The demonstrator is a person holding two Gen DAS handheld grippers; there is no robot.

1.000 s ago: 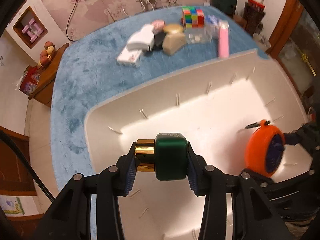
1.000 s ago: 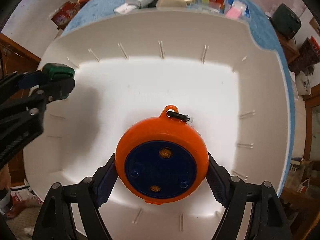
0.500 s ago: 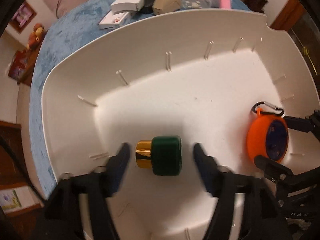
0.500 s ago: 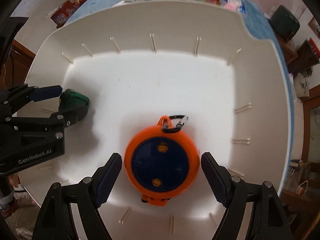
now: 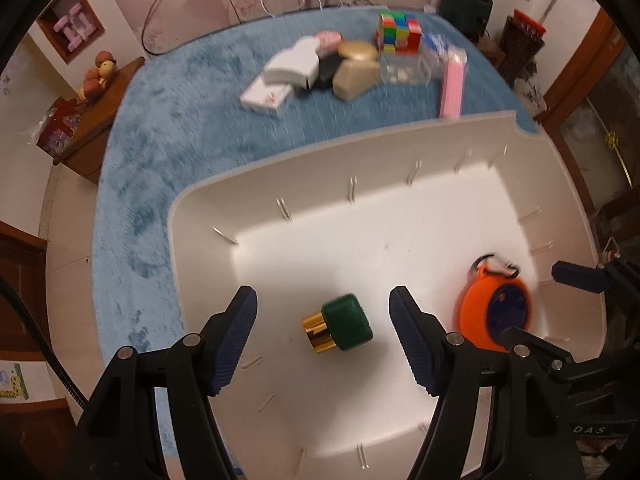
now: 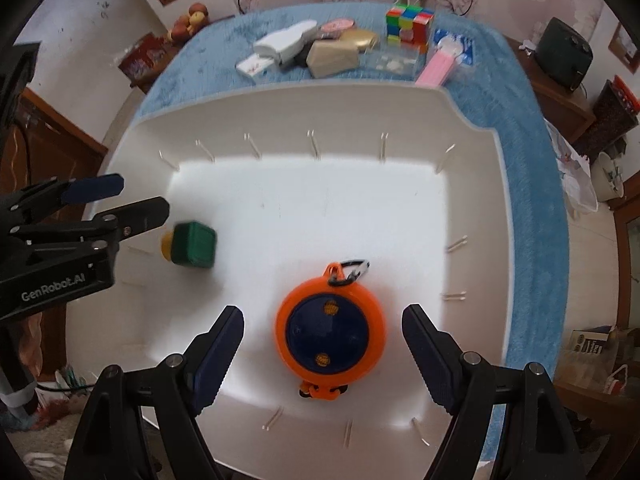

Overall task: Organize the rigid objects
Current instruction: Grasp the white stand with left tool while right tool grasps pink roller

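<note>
A green bottle with a gold cap point(image 5: 339, 329) lies on the floor of the white bin point(image 5: 200, 216), between and below the open jaws of my left gripper point(image 5: 323, 338). It also shows in the right wrist view point(image 6: 192, 245). An orange and blue round tape measure point(image 6: 330, 328) lies in the bin point(image 6: 472, 128) under my open right gripper point(image 6: 323, 354); it also shows in the left wrist view point(image 5: 495, 312). Both grippers are empty and raised above the bin floor.
On the blue carpet point(image 5: 168, 112) beyond the bin lie a white box point(image 5: 293, 65), a card pack point(image 5: 265, 98), a beige bottle point(image 5: 356, 72), a clear box point(image 5: 404, 72), a pink box point(image 5: 452, 84) and a colour cube point(image 5: 398, 32).
Both grippers opened and let go: the green bottle and the orange tape measure now lie on the bin floor. Both grippers have pulled up and back from them.
</note>
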